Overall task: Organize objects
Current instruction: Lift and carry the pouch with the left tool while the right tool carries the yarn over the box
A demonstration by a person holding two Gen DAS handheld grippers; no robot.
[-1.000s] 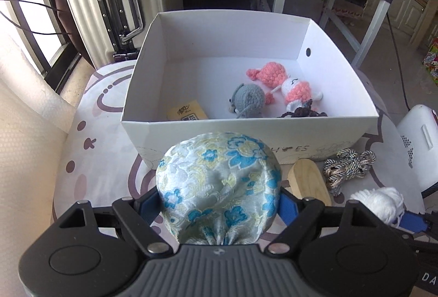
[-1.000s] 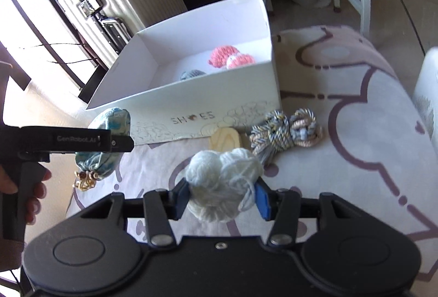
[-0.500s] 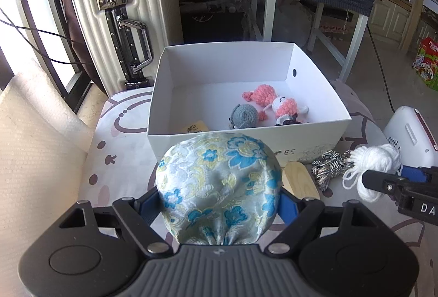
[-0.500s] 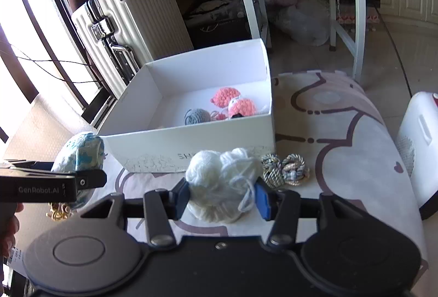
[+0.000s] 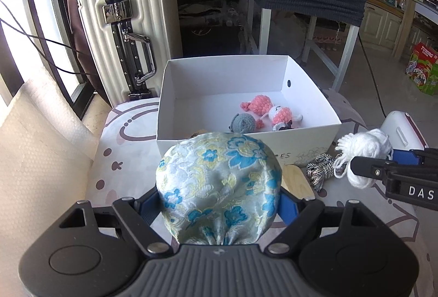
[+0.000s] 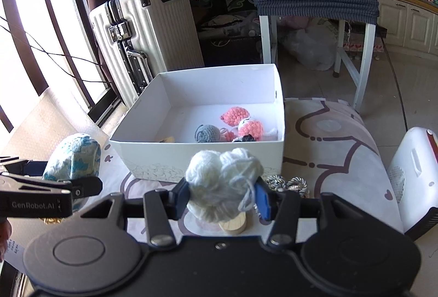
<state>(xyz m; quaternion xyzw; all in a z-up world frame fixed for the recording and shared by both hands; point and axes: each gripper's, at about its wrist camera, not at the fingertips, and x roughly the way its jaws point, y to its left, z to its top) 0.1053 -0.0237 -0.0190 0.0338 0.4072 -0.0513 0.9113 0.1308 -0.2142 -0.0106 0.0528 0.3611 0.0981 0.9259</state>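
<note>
My left gripper [image 5: 219, 201] is shut on a round pouch of pale silk with blue and yellow flowers [image 5: 219, 185], held in the air in front of the white cardboard box [image 5: 301, 143]. My right gripper [image 6: 223, 197] is shut on a ball of white yarn [image 6: 221, 179], also lifted, just short of the box's near wall [image 6: 191, 157]. Inside the box lie a grey crochet toy [image 5: 243, 123], two pink crochet toys [image 5: 260, 104] and a small tan card [image 6: 167, 139]. From the right wrist view the pouch [image 6: 74, 157] shows at the left.
A wooden oval piece [image 5: 297, 180] and a coil of striped rope [image 5: 319, 169] lie on the patterned cushion [image 6: 328, 138] by the box. A white suitcase [image 5: 128, 37] stands behind at the left, a white appliance [image 6: 413, 174] at the right, a table leg [image 6: 362, 64] beyond.
Both grippers have risen with their loads and tipped up, so the box looks smaller and more of the room shows. The yarn ball has come off the cushion into the air.
</note>
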